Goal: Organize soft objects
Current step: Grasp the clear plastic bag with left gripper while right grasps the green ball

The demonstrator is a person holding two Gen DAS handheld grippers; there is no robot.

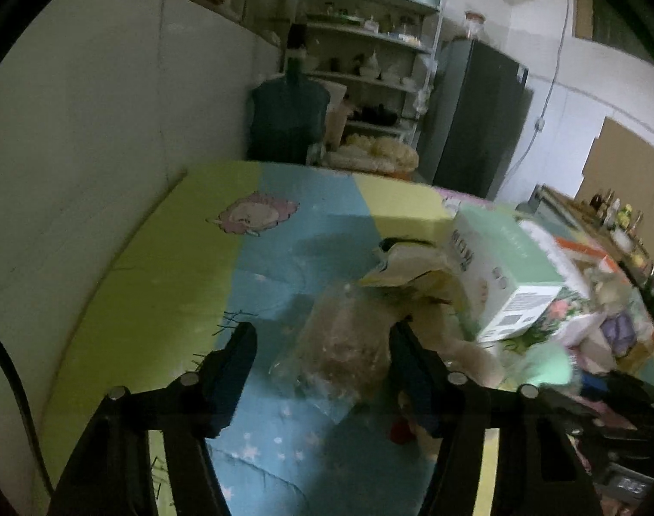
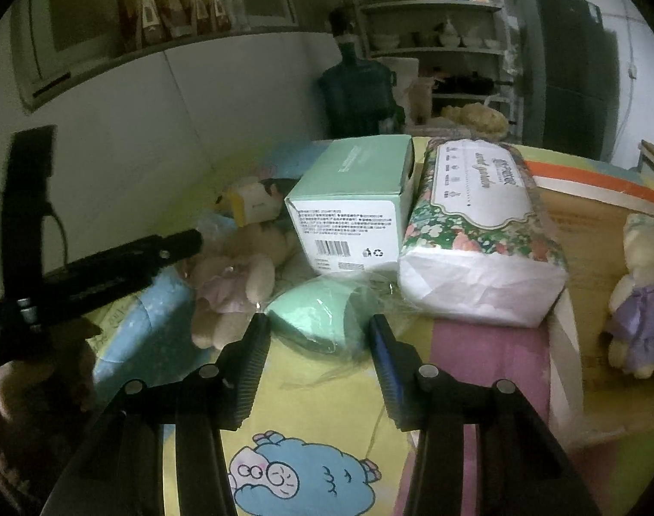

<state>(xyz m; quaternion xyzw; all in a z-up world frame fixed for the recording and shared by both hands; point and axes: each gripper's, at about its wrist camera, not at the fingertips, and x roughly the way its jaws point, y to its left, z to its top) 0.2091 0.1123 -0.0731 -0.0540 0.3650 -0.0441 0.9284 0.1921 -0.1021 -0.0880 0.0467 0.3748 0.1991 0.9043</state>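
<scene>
Blurring plush toy [image 1: 348, 344] under crinkled wrap, features indistinct

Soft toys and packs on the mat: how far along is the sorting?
Little looks done: one plush in a purple dress sits on the cardboard box. In hand: the right gripper straddles the bagged mint sponge; whether its pads press is unclear. The left gripper reaches around a bagged plush, not closed. Left: the tissue pack and mint carton.
</scene>
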